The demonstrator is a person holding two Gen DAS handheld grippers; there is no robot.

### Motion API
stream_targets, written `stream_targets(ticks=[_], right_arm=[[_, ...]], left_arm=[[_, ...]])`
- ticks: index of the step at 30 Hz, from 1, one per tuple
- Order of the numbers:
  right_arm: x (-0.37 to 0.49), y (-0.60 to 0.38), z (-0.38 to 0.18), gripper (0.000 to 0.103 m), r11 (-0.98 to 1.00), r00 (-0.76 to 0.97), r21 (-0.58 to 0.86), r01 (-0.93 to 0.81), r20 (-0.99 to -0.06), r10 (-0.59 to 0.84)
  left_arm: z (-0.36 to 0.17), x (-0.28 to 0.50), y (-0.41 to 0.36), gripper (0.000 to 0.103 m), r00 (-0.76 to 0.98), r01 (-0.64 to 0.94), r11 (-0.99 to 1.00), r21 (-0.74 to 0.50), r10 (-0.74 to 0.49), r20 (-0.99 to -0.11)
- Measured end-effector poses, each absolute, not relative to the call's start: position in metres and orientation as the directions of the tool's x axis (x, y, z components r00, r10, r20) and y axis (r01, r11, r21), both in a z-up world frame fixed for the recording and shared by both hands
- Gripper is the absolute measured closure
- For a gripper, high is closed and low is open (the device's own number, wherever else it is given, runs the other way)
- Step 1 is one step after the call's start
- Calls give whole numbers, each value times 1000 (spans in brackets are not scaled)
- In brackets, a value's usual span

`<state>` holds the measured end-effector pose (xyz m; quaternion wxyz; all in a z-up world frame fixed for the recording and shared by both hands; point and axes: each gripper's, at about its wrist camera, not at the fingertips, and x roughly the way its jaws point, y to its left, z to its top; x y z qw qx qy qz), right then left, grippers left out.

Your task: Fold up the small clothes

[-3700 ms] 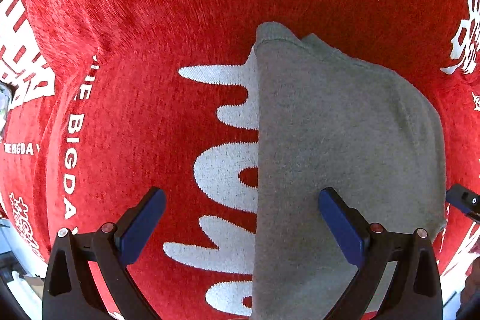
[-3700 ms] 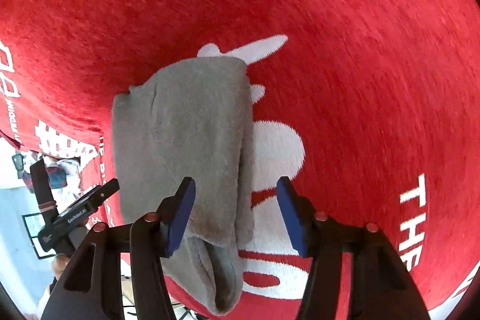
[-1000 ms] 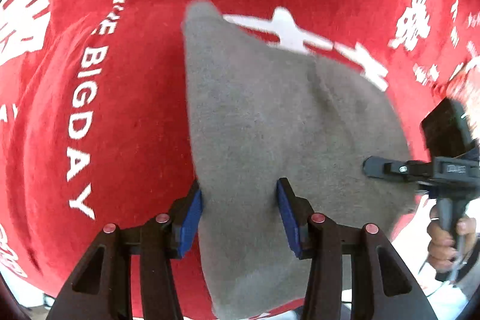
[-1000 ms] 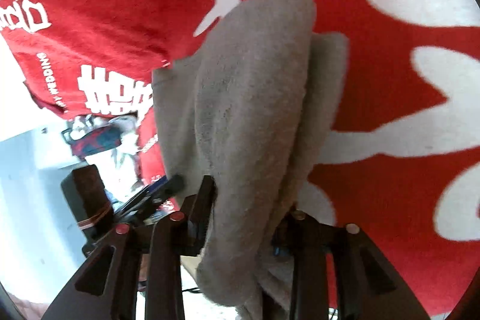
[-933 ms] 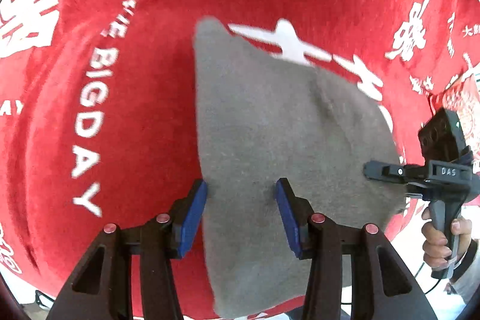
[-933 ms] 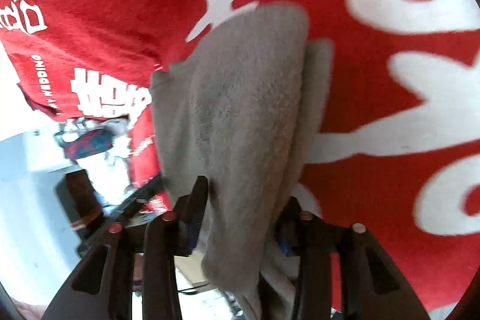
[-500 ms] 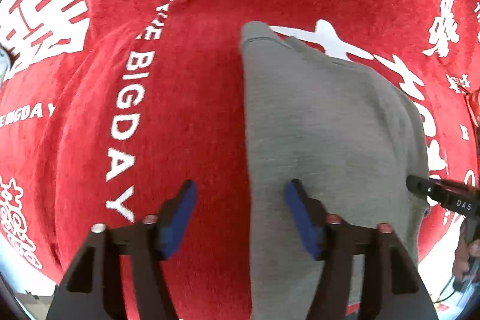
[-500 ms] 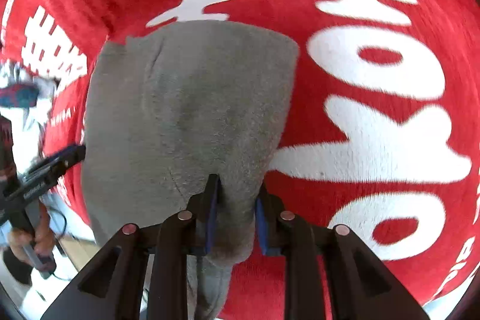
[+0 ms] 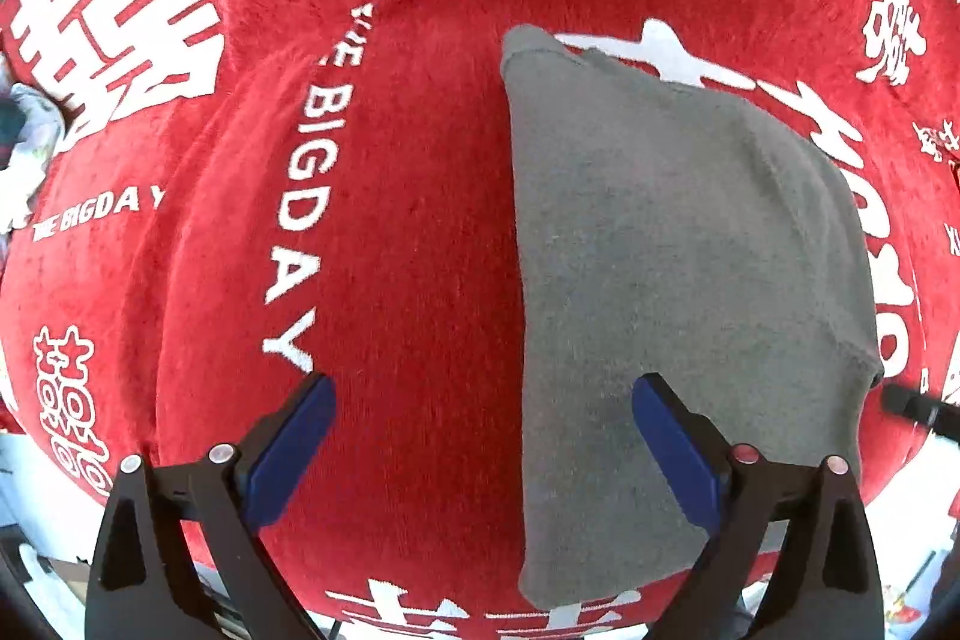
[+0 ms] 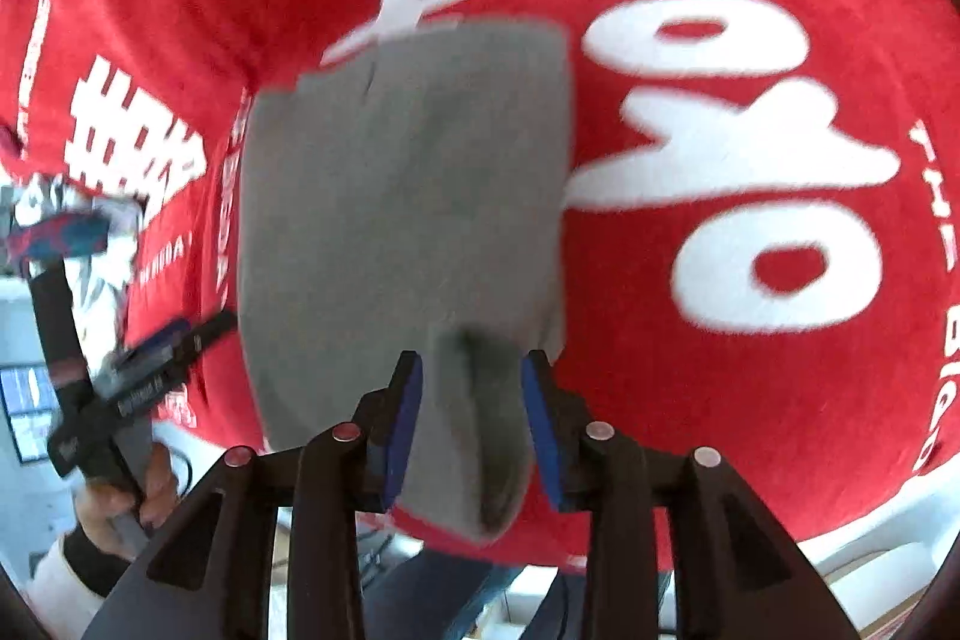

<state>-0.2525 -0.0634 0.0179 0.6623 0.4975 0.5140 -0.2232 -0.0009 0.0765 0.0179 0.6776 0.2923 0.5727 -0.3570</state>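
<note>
Grey garment [image 9: 678, 280] lies folded on the red cloth [image 9: 408, 232] with white lettering that covers the worktop; one long straight edge runs down the middle of the left wrist view, the far corner pointing away.

Left gripper [image 9: 483, 445] points straight down, its jaws have just been opening and now stand wide. One blue finger [image 9: 288, 451] is over bare red cloth, the other over the grey fabric near its straight edge. No pad presses on it.

Right gripper [image 10: 474, 421]: jaws have just been opening a little, gap narrow. A bunched fold of the garment sits between the blue fingers [image 10: 402, 415], lifted off the cloth; blurred, so cannot tell whether the pads press on it.

A hand [image 10: 135, 490] holding the left gripper's handle shows at the lower left of the right wrist view.
</note>
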Motion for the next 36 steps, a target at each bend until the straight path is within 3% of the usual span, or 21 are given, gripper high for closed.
stream_targets(ticks=[8, 21, 24, 28, 32, 36], right_arm=[[-254, -32, -22, 65, 511, 145, 238, 826, -966, 215], [-260, -35, 20, 61, 500, 173, 234, 834, -971, 166], [-260, -37, 28, 49, 492, 180, 233, 839, -972, 154], [-256, -37, 36, 45, 475, 182, 231, 849, -972, 147], [-247, -37, 44, 29, 454, 207, 248, 856, -968, 139], [-242, -37, 55, 23, 449, 210, 242, 860, -970, 121]], left_arm=[[20, -10, 85, 4, 93, 814, 580, 5, -123, -988], [19, -10, 96, 4, 103, 770, 636, 37, -67, -992], [25, -15, 98, 4, 101, 773, 634, 27, -80, -992], [30, -18, 100, 4, 83, 771, 637, 20, -70, -994], [36, -26, 99, 2, 69, 795, 607, 25, -49, -996], [45, -36, 99, 1, 64, 805, 593, 20, -54, -997]])
